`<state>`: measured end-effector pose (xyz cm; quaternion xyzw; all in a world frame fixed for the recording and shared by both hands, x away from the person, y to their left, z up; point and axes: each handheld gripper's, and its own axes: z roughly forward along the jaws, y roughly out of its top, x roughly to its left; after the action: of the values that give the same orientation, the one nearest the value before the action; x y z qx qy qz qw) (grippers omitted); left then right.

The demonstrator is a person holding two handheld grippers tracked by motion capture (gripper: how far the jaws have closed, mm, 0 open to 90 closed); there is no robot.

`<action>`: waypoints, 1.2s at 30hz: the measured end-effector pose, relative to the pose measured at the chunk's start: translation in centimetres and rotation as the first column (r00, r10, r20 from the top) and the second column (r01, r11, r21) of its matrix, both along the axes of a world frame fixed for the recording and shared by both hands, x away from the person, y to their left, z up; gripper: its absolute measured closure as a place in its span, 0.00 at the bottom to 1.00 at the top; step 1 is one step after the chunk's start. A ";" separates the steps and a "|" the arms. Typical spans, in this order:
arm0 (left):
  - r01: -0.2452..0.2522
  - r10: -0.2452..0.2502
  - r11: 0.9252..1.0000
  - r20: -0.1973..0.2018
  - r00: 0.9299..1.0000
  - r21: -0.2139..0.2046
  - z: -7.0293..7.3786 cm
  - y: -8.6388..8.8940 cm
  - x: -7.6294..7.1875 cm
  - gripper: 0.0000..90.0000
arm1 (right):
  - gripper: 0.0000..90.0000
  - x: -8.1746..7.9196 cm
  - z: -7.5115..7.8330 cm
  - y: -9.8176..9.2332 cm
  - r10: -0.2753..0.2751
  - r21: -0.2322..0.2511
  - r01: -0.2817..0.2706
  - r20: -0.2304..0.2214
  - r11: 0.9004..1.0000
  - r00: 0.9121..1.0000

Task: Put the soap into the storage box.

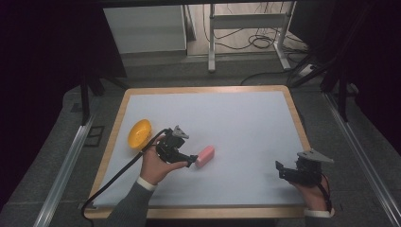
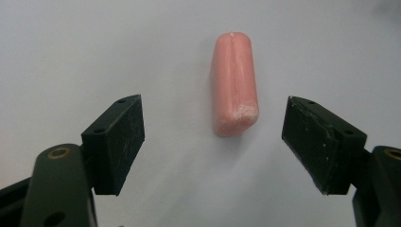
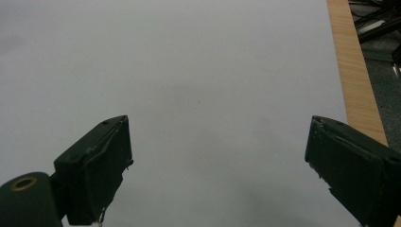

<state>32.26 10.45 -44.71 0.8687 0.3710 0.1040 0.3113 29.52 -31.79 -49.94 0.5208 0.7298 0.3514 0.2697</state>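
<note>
One pink sausage [image 2: 234, 85] ahead of our left hand-held gripper [image 2: 213, 142]
Jaws wide, empty; we judge it soft, slippery, best pinched mid-length.

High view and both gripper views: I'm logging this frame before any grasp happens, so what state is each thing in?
Left hand-held gripper: open, jaws wide on either side of the sausage's near end, not touching it.
Right hand-held gripper: open, over bare table, holding nothing.
Pink sausage: lying flat on the table, free, ungripped.
Yellow bowl: on the table by the left edge, tilted, nothing seen in it.
</note>
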 end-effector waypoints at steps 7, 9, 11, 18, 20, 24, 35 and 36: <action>0.022 -0.022 1.000 -0.010 1.000 0.006 0.1 -1.5 -0.1 0.26 | 0.09 0.0 0.0 0.0 -0.005 -0.001 0.005 0.002 1.000 1.000; 0.037 -0.036 0.999 -0.018 0.999 0.020 -0.1 -2.1 -0.1 0.26 | 0.09 0.0 0.0 -0.1 -0.004 -0.002 0.004 0.001 1.000 1.000; 0.045 -0.045 0.999 -0.023 0.999 0.029 -0.3 -2.8 0.0 0.26 | 0.09 0.0 0.0 -0.1 -0.004 -0.002 0.004 -0.001 1.000 1.000; 0.065 -0.061 0.996 -0.057 0.997 0.066 -0.9 -4.4 0.8 0.26 | 0.09 0.0 0.0 -0.2 -0.011 -0.006 0.011 -0.004 1.000 1.000; 0.066 -0.062 0.996 -0.076 0.995 0.057 -1.3 -4.7 1.3 0.27 | 0.09 0.1 -0.1 -0.2 -0.015 -0.013 0.015 -0.009 1.000 1.000; 0.063 -0.054 0.994 -0.095 0.994 0.092 -2.0 -5.4 2.1 0.27 | 0.09 0.1 -0.2 -0.1 -0.017 -0.017 0.017 -0.010 1.000 1.000; 0.044 -0.030 0.992 -0.118 0.993 0.120 -3.3 -6.3 3.5 0.37 | 0.09 0.2 -0.4 -0.1 -0.017 -0.022 0.016 -0.015 1.000 1.000; 0.044 -0.030 0.992 -0.120 0.992 0.119 -3.4 -6.4 3.6 0.38 | 0.09 0.2 -0.4 -0.1 -0.018 -0.025 0.017 -0.016 1.000 1.000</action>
<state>35.83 4.09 -48.16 0.8974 0.3655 0.0693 0.2373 29.73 -31.89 -50.36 0.5266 0.7316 0.3358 0.2733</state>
